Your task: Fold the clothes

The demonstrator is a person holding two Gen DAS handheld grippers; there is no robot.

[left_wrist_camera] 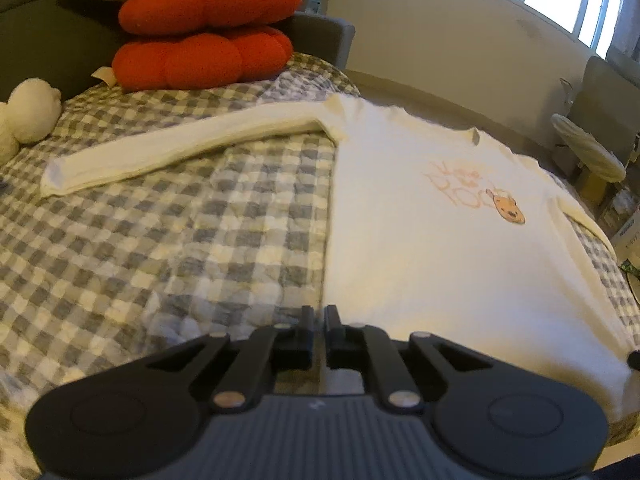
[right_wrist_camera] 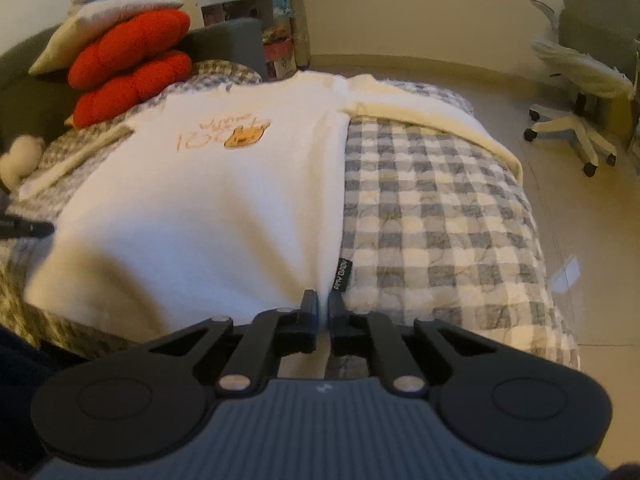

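- A white long-sleeved shirt [left_wrist_camera: 420,240] lies spread flat, front up, on a bed covered with a grey-and-white checked quilt [left_wrist_camera: 168,248].
- The print on the chest, orange lettering with a small bear face [left_wrist_camera: 510,210], reads upside down from both views, so the hem is the near edge and the neck the far one.
- One sleeve [left_wrist_camera: 168,152] stretches out flat across the quilt towards the left; the other sleeve [right_wrist_camera: 436,120] lies out to the right, running along the far edge of the bed.
- The left gripper [left_wrist_camera: 319,316] sits at the near left corner of the hem, its jaws drawn almost together with only a narrow slit between them; whether cloth is pinched in that slit cannot be told.
- The right gripper [right_wrist_camera: 323,300] sits at the near right corner of the hem, just beside a small black side label [right_wrist_camera: 342,276]; its jaws are likewise nearly closed, and a grip on the cloth cannot be told.
- At the head of the bed two red puffy cushions [left_wrist_camera: 204,28] are stacked one on the other, with a pale pillow [right_wrist_camera: 100,28] leaning on top.
- A white plush toy [left_wrist_camera: 28,114] rests on the quilt near the cushions.
- A wheeled office chair [right_wrist_camera: 580,92] stands on the floor, well apart from the bed.
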